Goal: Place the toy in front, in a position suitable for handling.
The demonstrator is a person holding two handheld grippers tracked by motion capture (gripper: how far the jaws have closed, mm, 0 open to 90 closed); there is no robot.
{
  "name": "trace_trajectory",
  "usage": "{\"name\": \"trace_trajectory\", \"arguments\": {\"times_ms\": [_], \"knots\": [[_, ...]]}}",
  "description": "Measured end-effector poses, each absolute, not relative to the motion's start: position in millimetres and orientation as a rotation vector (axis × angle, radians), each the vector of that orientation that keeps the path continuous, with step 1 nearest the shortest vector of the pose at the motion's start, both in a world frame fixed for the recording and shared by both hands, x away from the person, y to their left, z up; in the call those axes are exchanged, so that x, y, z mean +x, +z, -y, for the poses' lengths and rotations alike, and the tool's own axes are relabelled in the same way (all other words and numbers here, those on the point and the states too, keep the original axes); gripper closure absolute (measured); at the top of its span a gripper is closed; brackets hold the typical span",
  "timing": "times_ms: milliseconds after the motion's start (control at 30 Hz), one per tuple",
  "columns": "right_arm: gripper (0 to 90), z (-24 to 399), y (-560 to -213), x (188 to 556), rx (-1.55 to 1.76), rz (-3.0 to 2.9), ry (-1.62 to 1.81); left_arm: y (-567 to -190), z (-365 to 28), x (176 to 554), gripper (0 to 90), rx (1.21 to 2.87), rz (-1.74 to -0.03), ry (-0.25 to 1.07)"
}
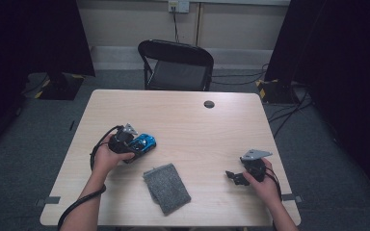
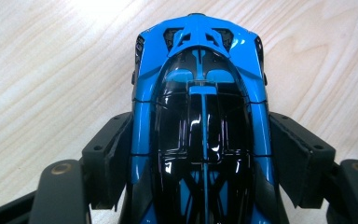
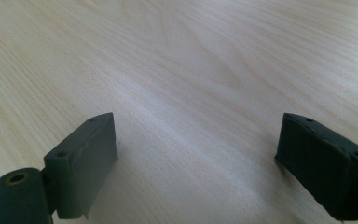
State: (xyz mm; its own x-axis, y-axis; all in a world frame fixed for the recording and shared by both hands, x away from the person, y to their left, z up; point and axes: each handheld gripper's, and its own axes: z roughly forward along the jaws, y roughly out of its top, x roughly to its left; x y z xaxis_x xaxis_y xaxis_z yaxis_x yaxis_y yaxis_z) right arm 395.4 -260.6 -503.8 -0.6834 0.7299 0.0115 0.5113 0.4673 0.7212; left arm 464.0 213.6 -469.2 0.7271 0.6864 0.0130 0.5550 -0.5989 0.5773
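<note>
A blue and black toy car (image 2: 200, 93) lies lengthwise between the jaws of my left gripper (image 2: 200, 144), whose pads press on both its sides. In the high view the car (image 1: 144, 142) is at the left middle of the wooden table (image 1: 197, 125), with my left gripper (image 1: 131, 146) shut on its near end and the car low over the wood. My right gripper (image 1: 232, 176) rests near the table's front right, pointing left. Its jaws (image 3: 196, 154) stand wide open over bare wood with nothing between them.
A grey folded cloth (image 1: 166, 187) lies near the front edge between the two hands. A dark cable hole (image 1: 209, 104) sits at the table's far side. A black folding chair (image 1: 176, 65) stands behind the table. Cables trail from both grippers.
</note>
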Motion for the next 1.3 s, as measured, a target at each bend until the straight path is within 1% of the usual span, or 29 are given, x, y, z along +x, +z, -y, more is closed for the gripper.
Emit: {"name": "trace_trajectory", "arguments": {"times_ms": [333, 633, 900, 1300], "knots": [[11.6, 261, -504, 395, 1.056, -2.421, 1.039, -457, -206, 466, 28.1, 2.366, -0.92, 0.325], [11.6, 261, -504, 395, 1.057, -2.421, 1.039, -450, -184, 475, 28.1, 2.359, -0.879, 0.326], [11.6, 261, -504, 395, 1.057, -2.421, 1.039, -452, -160, 485, 28.1, 2.344, -0.854, 0.295], [11.6, 261, -504, 395, 1.057, -2.421, 1.039, -464, -127, 497, 28.1, 2.376, -0.809, 0.3]]}}
